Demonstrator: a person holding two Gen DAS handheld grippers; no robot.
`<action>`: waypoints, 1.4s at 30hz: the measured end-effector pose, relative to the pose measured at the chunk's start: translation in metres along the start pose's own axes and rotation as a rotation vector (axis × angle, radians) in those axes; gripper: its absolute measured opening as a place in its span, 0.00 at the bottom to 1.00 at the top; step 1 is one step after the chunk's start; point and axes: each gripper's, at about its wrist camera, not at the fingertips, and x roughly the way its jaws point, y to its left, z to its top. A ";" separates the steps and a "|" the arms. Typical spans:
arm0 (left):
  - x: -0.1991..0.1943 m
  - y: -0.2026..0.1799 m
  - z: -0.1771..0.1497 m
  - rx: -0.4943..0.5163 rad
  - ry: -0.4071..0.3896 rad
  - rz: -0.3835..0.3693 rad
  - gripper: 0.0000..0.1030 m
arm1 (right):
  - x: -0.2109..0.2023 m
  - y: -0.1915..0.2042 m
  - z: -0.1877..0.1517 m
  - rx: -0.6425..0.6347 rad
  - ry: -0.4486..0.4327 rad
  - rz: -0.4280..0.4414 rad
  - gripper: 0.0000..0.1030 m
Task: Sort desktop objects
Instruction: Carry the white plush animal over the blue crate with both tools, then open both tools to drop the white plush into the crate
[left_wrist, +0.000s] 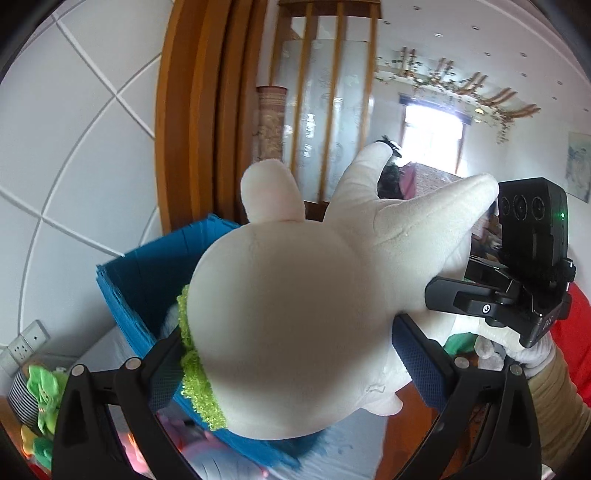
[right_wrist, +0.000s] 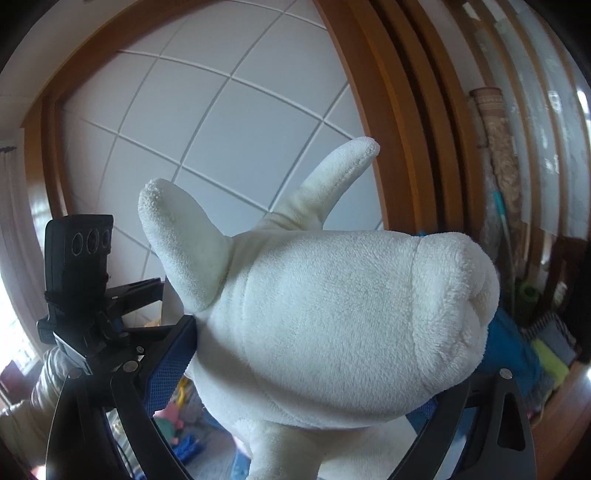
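A big white plush toy (left_wrist: 295, 325) with long ears and a fuzzy green collar (left_wrist: 195, 376) fills both views, held up in the air. My left gripper (left_wrist: 291, 354) is shut on its round body, blue pads pressing each side. My right gripper (right_wrist: 306, 373) is shut on the same plush toy (right_wrist: 332, 325) from the other side, and it also shows in the left wrist view (left_wrist: 517, 288). A blue storage box (left_wrist: 147, 273) sits just behind and below the toy, partly hidden by it.
A tiled white wall (right_wrist: 221, 110) and a wooden door frame (left_wrist: 192, 110) stand close behind. Green and striped soft items (left_wrist: 40, 384) lie low at the left, near a wall socket (left_wrist: 26, 343). Pink toys (left_wrist: 177, 443) lie underneath. A gloved hand (left_wrist: 535, 354) holds the right gripper.
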 end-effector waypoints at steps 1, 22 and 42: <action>0.011 0.007 0.007 -0.015 0.000 0.016 1.00 | 0.010 -0.011 0.010 -0.003 0.009 0.017 0.96; 0.293 0.223 0.073 -0.482 0.199 0.327 1.00 | 0.384 -0.251 0.136 0.058 0.405 0.277 0.96; 0.392 0.276 0.009 -0.570 0.482 0.485 0.89 | 0.510 -0.277 0.079 0.073 0.669 0.117 0.92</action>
